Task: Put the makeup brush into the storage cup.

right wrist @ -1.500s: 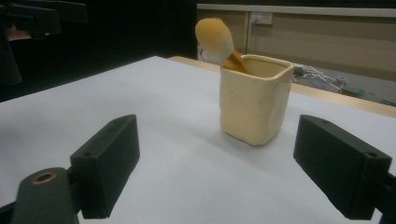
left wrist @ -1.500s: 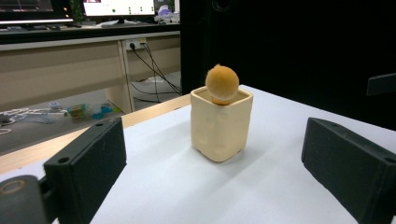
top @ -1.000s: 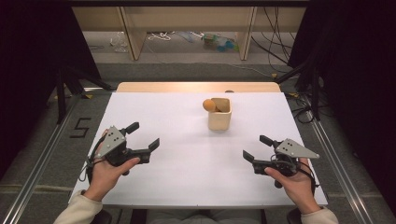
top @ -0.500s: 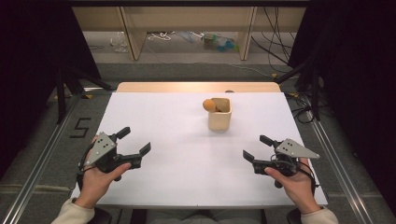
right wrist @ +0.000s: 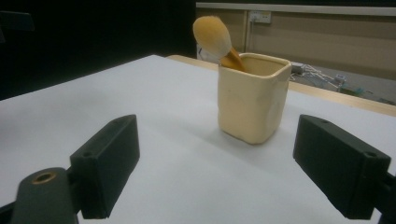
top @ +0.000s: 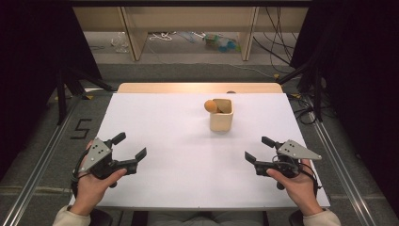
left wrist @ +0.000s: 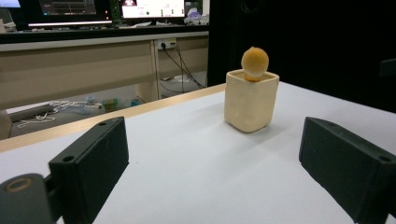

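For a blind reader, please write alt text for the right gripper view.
A cream square cup stands on a white table, holding a brush with an orange fluffy head. The right gripper fingers are open in front, touching nothing.

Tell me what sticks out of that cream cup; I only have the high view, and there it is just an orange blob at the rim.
Observer: It is a brush with a fluffy orange head, and its handle leans down into the cream cup.
Operator: Say whether the cup is round.
Observer: No, it is squarish with rounded corners and flat sides, as the left gripper view shows.
Operator: Check that nothing sits between the jaws.
Observer: The left gripper and the right gripper are both open, with only bare white table between the jaws.
Operator: Report what lies behind the table.
Observer: A long beige desk with lit monitors on it.
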Tool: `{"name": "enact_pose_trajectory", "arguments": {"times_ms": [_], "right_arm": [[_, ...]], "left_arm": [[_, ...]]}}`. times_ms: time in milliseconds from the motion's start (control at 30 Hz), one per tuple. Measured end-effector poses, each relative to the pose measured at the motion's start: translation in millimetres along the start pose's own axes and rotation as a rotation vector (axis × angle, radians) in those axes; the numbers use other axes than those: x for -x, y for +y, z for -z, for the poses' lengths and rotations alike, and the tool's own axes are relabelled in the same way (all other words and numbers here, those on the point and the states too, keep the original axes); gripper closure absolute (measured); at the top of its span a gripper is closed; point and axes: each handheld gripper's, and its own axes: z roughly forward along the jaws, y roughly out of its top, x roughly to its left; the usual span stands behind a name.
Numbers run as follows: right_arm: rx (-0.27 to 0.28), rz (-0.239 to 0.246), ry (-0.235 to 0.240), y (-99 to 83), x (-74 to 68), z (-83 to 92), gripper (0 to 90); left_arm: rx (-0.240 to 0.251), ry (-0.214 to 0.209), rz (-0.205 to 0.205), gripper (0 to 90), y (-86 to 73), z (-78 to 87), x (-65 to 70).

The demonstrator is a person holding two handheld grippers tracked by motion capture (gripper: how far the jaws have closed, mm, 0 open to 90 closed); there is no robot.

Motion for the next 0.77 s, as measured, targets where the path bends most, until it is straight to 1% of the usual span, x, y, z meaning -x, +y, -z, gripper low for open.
{"name": "enact_pose_trajectory", "arguments": {"times_ms": [133, 233, 333, 467, 567, 600, 633, 767], "right_arm": [[0.000, 0.000, 0.006, -0.4, 0.9, -0.4, 15.6], [-0.003, -0.002, 0.004, -0.7, 1.4, -0.8, 15.6], [-0.005, -0.005, -0.001, -1.0, 2.0, -1.2, 15.6], [-0.004, -0.004, -0.003, -1.0, 2.5, -1.4, 15.6], [-0.015, -0.003, -0.006, -1.0, 2.9, -1.3, 15.6], [-0.001, -0.006, 0.001, -1.4, 3.1, -2.2, 15.6], [0.003, -0.006, -0.002, -1.6, 3.1, -2.5, 15.6], [0.001, -0.009, -0.008, -1.5, 3.0, -2.1, 15.5]], "left_arm": [[0.003, 0.001, 0.001, 7.8, -0.4, -0.3, -0.2], [0.005, 0.005, -0.003, 7.7, -1.3, -0.7, -1.1], [0.006, 0.010, 0.001, 7.7, -2.2, -1.2, -2.0], [0.007, 0.009, -0.011, 7.7, -2.2, -2.4, -1.2], [0.006, 0.006, -0.010, 7.8, -2.6, -3.2, -1.1], [0.006, 0.006, -0.009, 7.8, -2.6, -3.3, -1.3], [0.006, 0.006, -0.010, 7.9, -2.6, -3.2, -1.3], [0.007, 0.005, -0.013, 7.9, -2.6, -3.3, -0.9]]}}
